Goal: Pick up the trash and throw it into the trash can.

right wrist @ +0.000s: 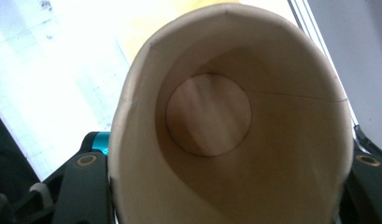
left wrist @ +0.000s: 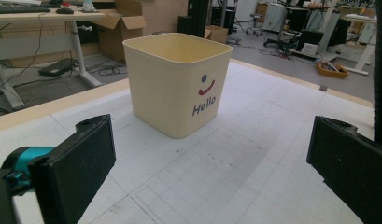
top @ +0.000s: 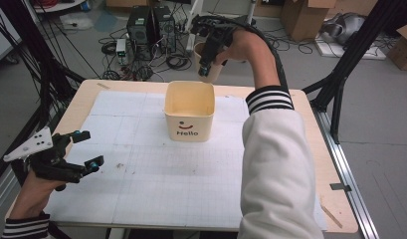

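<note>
A cream square tub with a smiley face and "Hello" printed on its front stands on the gridded white mat, slightly behind the table's middle; it also stands ahead in the left gripper view as the tub. My right gripper is raised above and behind the tub, shut on a paper cup. The right gripper view looks straight into the empty paper cup, squeezed between the jaws. My left gripper hovers low at the table's near left, open, with nothing between its jaws.
The gridded mat covers most of the wooden table. Beyond the far edge lie computer towers, tangled cables and cardboard boxes on the floor. Black frame posts stand at both sides.
</note>
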The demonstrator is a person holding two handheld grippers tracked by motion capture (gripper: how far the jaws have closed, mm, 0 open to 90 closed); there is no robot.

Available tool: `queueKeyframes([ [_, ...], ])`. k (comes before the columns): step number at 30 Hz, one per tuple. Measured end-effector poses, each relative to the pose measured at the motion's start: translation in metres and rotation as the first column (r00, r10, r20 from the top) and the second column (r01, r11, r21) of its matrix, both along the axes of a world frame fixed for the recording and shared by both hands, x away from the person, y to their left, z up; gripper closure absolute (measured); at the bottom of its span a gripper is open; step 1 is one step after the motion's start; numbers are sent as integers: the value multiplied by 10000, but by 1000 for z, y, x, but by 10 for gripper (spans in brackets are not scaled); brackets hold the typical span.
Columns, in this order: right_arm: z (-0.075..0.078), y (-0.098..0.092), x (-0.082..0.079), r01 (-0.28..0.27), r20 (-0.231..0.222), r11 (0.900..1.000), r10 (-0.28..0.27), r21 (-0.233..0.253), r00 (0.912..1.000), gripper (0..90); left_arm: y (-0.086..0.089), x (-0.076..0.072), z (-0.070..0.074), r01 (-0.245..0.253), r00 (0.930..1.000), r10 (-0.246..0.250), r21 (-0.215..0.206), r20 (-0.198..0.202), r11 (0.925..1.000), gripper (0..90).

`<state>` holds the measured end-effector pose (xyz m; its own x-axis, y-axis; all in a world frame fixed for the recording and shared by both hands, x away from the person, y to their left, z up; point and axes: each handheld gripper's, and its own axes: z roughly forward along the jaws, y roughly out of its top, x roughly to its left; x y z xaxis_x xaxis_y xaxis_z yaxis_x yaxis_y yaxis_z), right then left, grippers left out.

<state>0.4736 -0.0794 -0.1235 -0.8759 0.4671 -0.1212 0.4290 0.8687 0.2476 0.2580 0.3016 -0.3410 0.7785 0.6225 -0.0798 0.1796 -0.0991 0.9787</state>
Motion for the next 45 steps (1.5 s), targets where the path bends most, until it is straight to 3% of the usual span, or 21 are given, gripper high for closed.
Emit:
queueKeyframes([
  [12,3,32,21,-56,-18,9996,56,261,10000,348,1,0,0,59,10000,-59,-97,13,9999,17],
  [27,-8,39,33,138,-79,9997,-136,202,9999,347,2,0,0,40,10000,-39,-133,22,9999,17],
  [33,-17,43,36,203,22,9998,-203,18,9998,346,3,0,0,31,10000,-31,-161,16,9999,17],
  [37,-26,44,39,97,56,9995,-99,296,9999,346,3,0,0,52,10000,-51,-208,15,9998,17],
  [39,-32,46,38,260,-147,9995,-258,156,9996,346,4,0,1,43,10000,-42,-231,39,9997,17],
  [45,-47,47,41,306,-160,9995,-304,95,9994,346,5,-1,2,34,10000,-32,-290,74,9996,17],
])
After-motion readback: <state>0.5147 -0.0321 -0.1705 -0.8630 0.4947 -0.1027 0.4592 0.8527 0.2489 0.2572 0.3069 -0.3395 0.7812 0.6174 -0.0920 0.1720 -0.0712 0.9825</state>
